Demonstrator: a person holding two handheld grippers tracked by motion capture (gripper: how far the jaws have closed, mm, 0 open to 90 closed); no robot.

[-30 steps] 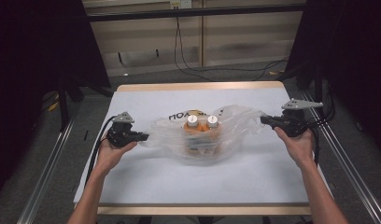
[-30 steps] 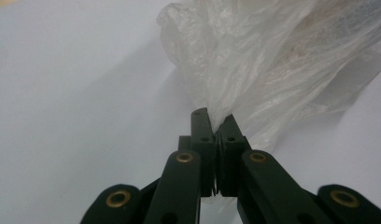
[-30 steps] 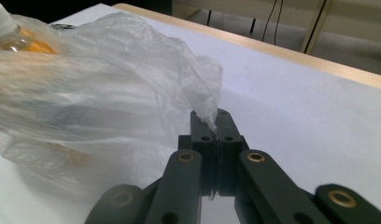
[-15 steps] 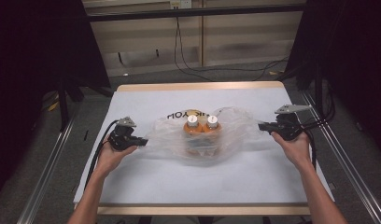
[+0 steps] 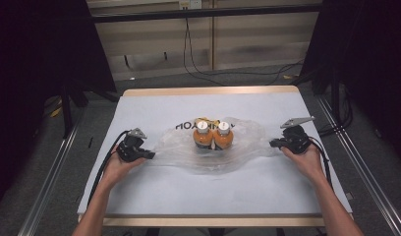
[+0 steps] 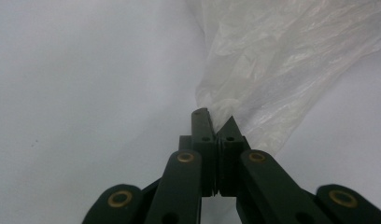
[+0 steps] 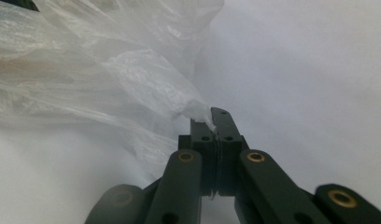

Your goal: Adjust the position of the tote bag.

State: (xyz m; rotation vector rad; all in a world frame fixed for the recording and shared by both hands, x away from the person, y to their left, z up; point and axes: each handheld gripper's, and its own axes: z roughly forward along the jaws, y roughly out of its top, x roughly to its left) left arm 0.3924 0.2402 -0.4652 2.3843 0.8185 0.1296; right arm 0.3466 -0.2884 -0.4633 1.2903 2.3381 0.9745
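My left gripper [image 5: 148, 154] has its jaws pressed together on a pinch of the plastic bag [image 5: 247, 142]; in the left gripper view that gripper [image 6: 215, 119] bites the film right at its tips, and the bag [image 6: 272, 65] fans out from there up and to the right, thin, milky-clear and full of fine creases. My right gripper [image 5: 273, 144] is clamped the same way on the opposite end; in the right gripper view a small twisted corner of film sits squeezed between its tips [image 7: 212, 120], and the rest of the bag [image 7: 95, 79] billows away to the upper left in wrinkled, glossy folds, with a faint warm tint showing through it at the far left. My left hand [image 5: 117, 164] and right hand [image 5: 306, 160] rest low over the table, well apart, one at each end of the bag.

Between the two grippers the bag lies spread flat and wide across the middle of the white table [image 5: 154, 196], crumpled at its edges, see-through enough that what it holds is plain; two bottles [image 5: 213, 137] stand upright side by side inside it at the centre, touching each other, each with orange contents and a white cap. Just behind them, black letters [image 5: 183, 126] read upside down from my side, next to something yellow I cannot make out.
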